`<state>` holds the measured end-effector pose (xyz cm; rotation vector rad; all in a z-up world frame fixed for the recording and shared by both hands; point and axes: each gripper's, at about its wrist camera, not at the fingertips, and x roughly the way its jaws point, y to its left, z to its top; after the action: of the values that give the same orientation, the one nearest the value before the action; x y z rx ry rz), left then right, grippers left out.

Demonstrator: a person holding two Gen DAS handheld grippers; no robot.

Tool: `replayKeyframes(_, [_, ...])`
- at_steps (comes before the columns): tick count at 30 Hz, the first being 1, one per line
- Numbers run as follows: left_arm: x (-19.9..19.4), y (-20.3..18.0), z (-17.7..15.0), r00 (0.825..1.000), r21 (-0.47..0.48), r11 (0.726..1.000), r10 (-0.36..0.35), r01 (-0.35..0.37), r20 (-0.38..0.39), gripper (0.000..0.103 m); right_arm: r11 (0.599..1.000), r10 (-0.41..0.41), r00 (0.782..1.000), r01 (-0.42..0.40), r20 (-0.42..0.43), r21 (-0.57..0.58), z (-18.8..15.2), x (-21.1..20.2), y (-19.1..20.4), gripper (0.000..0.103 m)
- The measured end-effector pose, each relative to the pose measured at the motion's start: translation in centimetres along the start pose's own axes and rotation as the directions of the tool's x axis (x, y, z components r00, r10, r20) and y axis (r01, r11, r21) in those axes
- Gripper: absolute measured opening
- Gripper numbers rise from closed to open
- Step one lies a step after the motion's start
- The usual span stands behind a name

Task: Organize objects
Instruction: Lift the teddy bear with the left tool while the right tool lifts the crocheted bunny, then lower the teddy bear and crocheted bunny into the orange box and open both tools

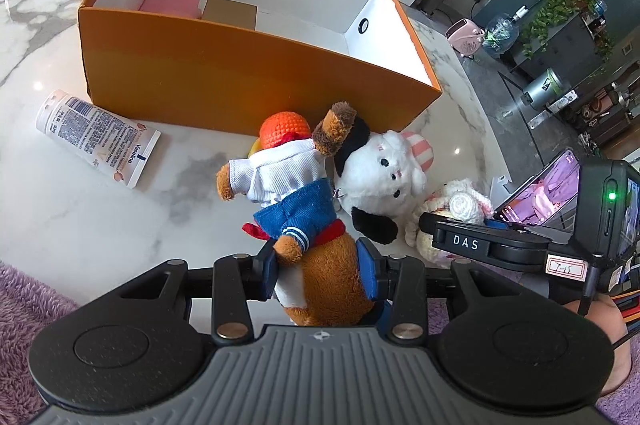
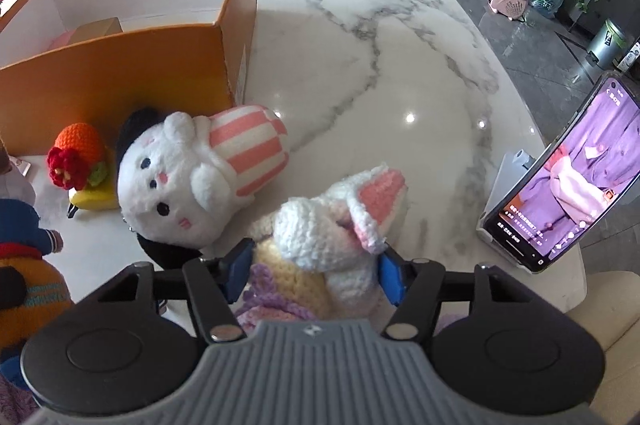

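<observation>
Left gripper (image 1: 322, 271): fingers clamped on brown sailor plush (image 1: 304, 225), near side of orange box (image 1: 256, 81). Step: pick-up, both hands. Right gripper (image 2: 316, 267): fingers straddling crochet bunny (image 2: 332, 237) on worktop (image 2: 400, 85), contact unclear. Next: lift, carry over box rim, drop inside.

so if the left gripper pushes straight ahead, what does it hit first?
Left gripper, shut on the brown plush bear, would likely drive it into the orange crochet ball, then the orange box; depth unclear.
</observation>
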<state>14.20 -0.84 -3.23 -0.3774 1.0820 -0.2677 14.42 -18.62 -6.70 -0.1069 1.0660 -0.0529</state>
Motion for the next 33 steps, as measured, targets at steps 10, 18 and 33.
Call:
replayKeyframes(10, [-2.4, -0.7, 0.0, 0.998, 0.032, 0.999, -0.023, 0.021, 0.051, 0.046, 0.996, -0.023, 0.981, 0.040, 0.193, -0.083, 0.0, -6.0, 1.6, 0.065])
replayKeyframes(18, [-5.6, -1.5, 2.3, 0.991, 0.090, 0.994, -0.066, 0.055, 0.121, 0.046, 0.986, 0.070, 0.935, -0.012, 0.348, -0.166, 1.4, -10.8, 3.6, 0.065])
replayKeyframes(33, [-8.2, -3.5, 10.1, 0.973, 0.236, 0.972, -0.068, 0.014, 0.219, 0.046, 0.947, 0.315, 0.838, -0.242, 0.446, -0.213, 6.7, -14.1, 3.9, 0.065])
